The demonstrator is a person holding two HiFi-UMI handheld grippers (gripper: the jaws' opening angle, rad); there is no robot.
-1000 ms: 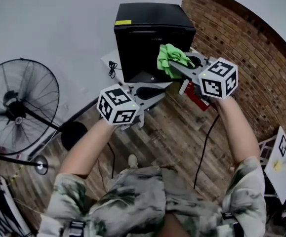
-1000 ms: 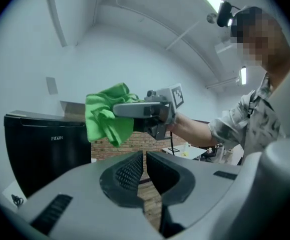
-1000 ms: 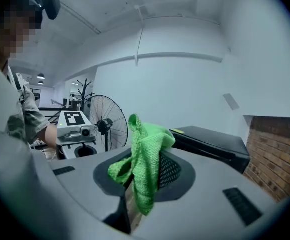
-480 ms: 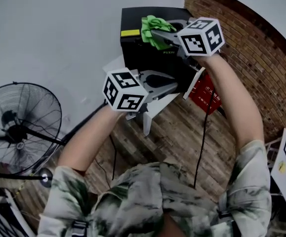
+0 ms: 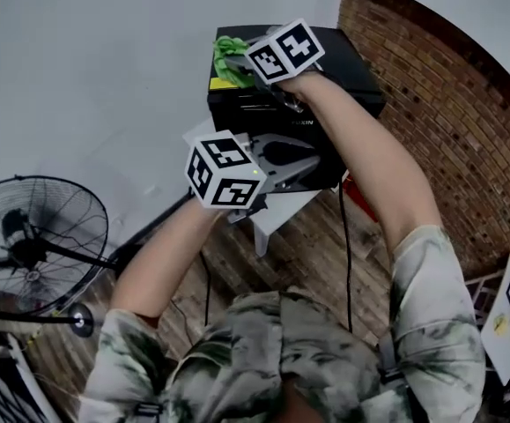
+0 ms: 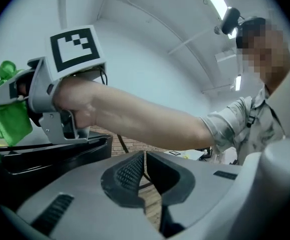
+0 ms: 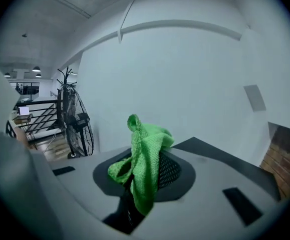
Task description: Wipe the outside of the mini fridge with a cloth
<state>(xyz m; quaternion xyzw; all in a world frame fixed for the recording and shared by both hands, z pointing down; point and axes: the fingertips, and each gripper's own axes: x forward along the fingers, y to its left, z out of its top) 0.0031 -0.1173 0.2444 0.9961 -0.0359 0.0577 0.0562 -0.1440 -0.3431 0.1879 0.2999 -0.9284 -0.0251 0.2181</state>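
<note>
Currently: right gripper (image 5: 242, 65) has its jaws clamped on the green cloth (image 5: 227, 53); a fold stands up past the pads in the right gripper view. The cloth sits over the 11 o'clock corner of the top of the mini fridge (image 5: 347, 70), at or just above the surface. Contact can't be confirmed.

Key relation: from the right jaws, the bare black top runs off toward 3 o'clock, with the door face below toward 6 o'clock. A wipe from here likely goes along the top edge toward 3. The right arm reaches across the fridge, so it is the nearer and the working one.

Left gripper (image 5: 314, 160): jaws together, nothing between them. It hangs low in front of the door, at 6 o'clock from the cloth, well clear of the top.

Surroundings:
- White stand (image 5: 277, 211) under the fridge.
- Brick wall (image 5: 453, 104) close at 3 o'clock; probably limits side access.
- Fan (image 5: 39, 241) at 8 o'clock, well apart.
- Cable (image 5: 346, 263) trails down at 6 o'clock.
</note>
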